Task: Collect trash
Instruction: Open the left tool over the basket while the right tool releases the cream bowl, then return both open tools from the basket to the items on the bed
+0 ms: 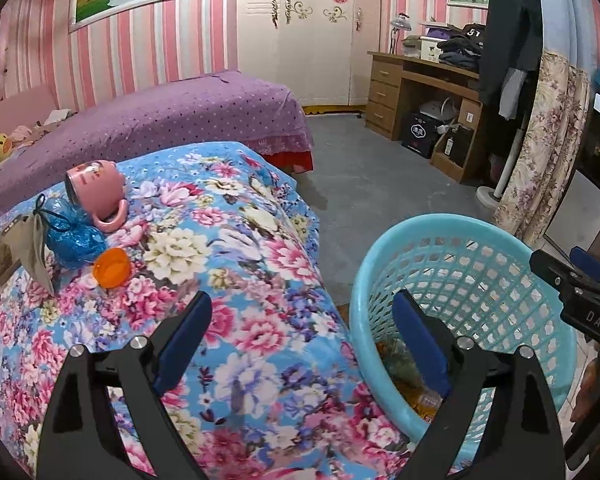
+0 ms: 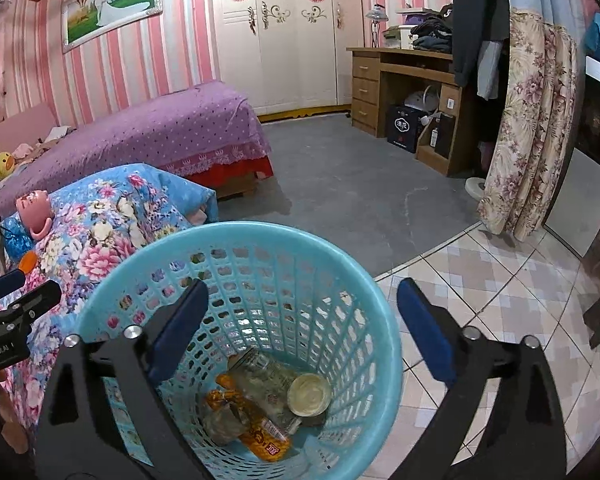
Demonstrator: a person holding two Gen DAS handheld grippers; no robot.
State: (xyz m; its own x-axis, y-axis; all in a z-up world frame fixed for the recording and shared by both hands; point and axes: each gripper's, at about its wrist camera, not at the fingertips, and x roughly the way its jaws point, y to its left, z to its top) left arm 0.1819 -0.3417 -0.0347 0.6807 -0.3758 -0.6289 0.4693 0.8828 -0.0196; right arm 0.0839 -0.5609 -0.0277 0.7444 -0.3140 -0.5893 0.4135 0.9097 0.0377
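Trash job looks partly done. The blue basket (image 2: 236, 248) already has stuff at the bottom: a clear jar (image 2: 268, 380) lying on its side w/ a round pale lid (image 2: 310, 395) end facing up, an orange snack wrapper (image 2: 256, 436), and a crumpled gray-brown bit (image 2: 224, 424) next to it.

The right claw (image 2: 302, 338) hangs right over the basket, spread wide, nothing between the blue pads. So it looks done w/ its drop, I think.

The left claw (image 1: 302, 340) is spread wide too, nothing in it. It hangs over the edge of the flowery tabletop (image 1: 240, 280), w/ the basket just beside it at about 3 o'clock.

Still left, in the left wrist view, all up at about 10 o'clock from the left claw, well apart from it:
- an orange cap (image 1: 112, 268)
- a shiny blue crumpled bag (image 1: 72, 236) tied w/ dark string
- a tan scrap (image 1: 24, 252), maybe paper or cloth, can't tell which
- a pink mug (image 1: 96, 192) tipped on its side, touching the blue bag. Prob not trash, but that's a guess.

The cap sits just beside the blue bag, at its 4 o'clock.

So maybe half done. Next pick is likely the orange cap, since it's the closest one to the left claw. It's small and smooth, so it could slip.
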